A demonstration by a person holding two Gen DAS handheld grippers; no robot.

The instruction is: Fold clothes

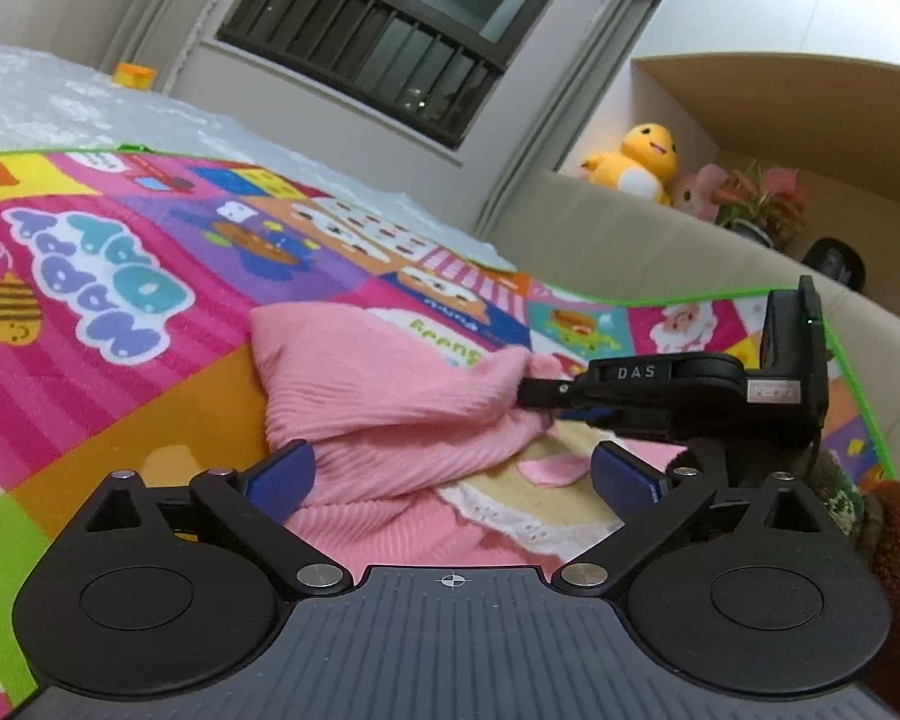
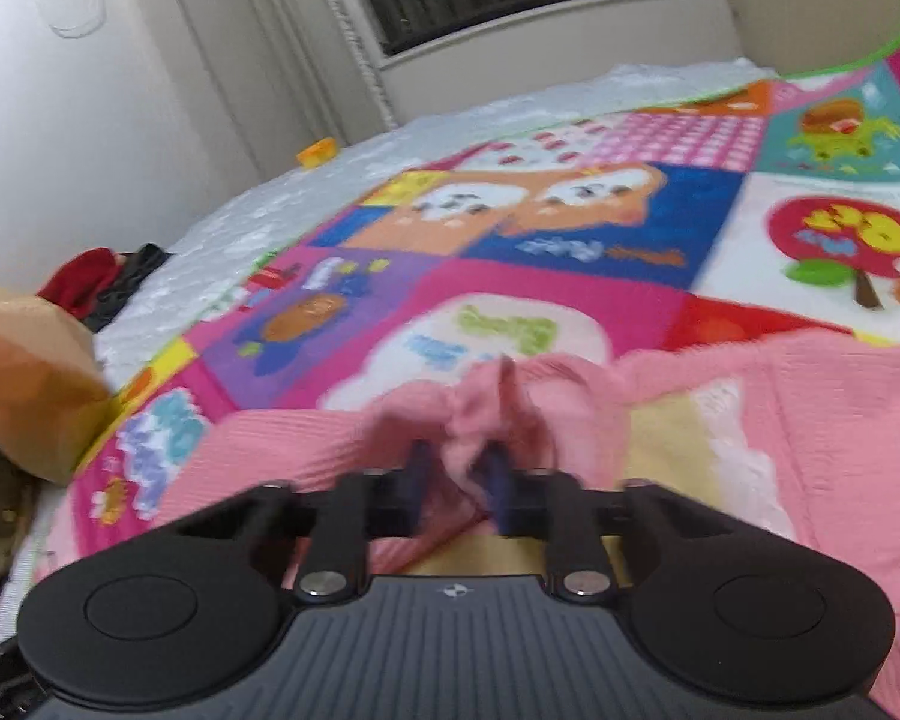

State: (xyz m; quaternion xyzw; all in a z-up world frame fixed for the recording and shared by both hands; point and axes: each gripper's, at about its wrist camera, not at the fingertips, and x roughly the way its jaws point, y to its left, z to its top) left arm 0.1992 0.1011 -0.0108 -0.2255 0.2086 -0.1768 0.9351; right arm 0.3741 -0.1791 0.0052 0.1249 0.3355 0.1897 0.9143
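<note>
A bright play mat (image 1: 150, 312) holds a pink top (image 1: 378, 396). The right claw (image 2: 456, 474) pinches its bunched edge; the left claw (image 1: 453, 471), beside it, gapes wide. Next, probably a fold over.

One pink garment (image 1: 390, 396), one play mat (image 1: 120, 312), two tools, one yellow plush duck (image 1: 636, 162), one cardboard box (image 2: 24, 384).
</note>
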